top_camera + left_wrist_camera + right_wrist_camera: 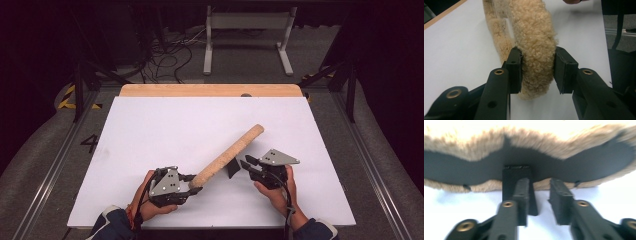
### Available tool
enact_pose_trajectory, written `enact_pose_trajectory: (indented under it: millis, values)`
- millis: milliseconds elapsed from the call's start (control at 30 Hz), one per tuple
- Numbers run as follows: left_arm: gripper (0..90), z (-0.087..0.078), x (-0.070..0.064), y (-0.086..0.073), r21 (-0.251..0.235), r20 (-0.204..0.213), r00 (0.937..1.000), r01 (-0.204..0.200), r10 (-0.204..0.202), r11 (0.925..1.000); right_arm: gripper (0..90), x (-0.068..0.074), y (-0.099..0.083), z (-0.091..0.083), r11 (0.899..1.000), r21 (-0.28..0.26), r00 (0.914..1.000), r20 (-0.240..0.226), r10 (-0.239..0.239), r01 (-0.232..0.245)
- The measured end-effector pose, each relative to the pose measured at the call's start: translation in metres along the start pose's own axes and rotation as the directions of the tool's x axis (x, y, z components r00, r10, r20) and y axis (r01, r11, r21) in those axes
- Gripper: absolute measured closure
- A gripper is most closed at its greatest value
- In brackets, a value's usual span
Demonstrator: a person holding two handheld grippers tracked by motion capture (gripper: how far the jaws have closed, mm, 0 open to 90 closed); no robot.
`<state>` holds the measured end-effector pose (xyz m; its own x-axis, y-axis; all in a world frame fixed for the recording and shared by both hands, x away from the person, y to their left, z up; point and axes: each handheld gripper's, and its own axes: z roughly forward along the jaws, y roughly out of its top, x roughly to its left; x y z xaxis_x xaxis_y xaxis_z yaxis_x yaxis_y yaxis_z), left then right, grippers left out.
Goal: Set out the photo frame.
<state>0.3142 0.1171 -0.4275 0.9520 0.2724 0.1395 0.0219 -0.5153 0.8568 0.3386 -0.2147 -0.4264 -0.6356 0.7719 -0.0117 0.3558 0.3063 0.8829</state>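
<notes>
Fleecy tan strap pad (229,156) lying diagonal mid white table (150,130), L gripper (192,184) clamped on its near end, R gripper (245,164) jaws narrowly apart, holding nothing, beside black strap tab (233,168).

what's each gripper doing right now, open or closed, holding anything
Left gripper: closed on the near end of the fleece cover.
Right gripper: fingers apart, open, holding nothing, close to the cover's black strap.
</notes>
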Motion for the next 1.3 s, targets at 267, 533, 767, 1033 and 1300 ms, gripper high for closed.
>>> enact_pose_trajectory:
  millis: [267, 533, 767, 1033, 1300]
  values:
    - [62.7, 0.005, -0.007, 0.004, 0.021, -0.008, 0.9993, -0.036, 0.036, 0.9991, 90.0, -0.015, 0.017, 0.002, 0.999, -0.024, 0.9997, 0.001, 0.026, -0.026]
    - [62.2, 0.009, -0.014, 0.008, 0.03, -0.003, 0.9989, -0.047, 0.047, 0.9985, 90.0, -0.014, 0.02, 0.023, 1.0, 0.003, 0.9995, -0.026, 0.018, -0.018]
    - [62.2, 0.016, -0.021, 0.012, 0.025, 0.02, 0.9983, -0.055, 0.054, 0.9982, 90.0, -0.017, 0.024, 0.035, 1.0, 0.001, 0.9994, -0.032, 0.016, -0.016]
    - [61.6, 0.02, -0.025, 0.016, 0.03, 0.023, 0.998, -0.059, 0.059, 0.9978, 90.0, -0.006, 0.028, 0.041, 1.0, 0.007, 0.9989, -0.045, -0.015, 0.015]
    - [60.3, 0.02, -0.025, 0.017, 0.031, 0.026, 0.9978, -0.061, 0.061, 0.9976, 87.9, -0.002, 0.029, 0.034, 0.999, 0.019, 0.9974, -0.067, -0.026, 0.028]
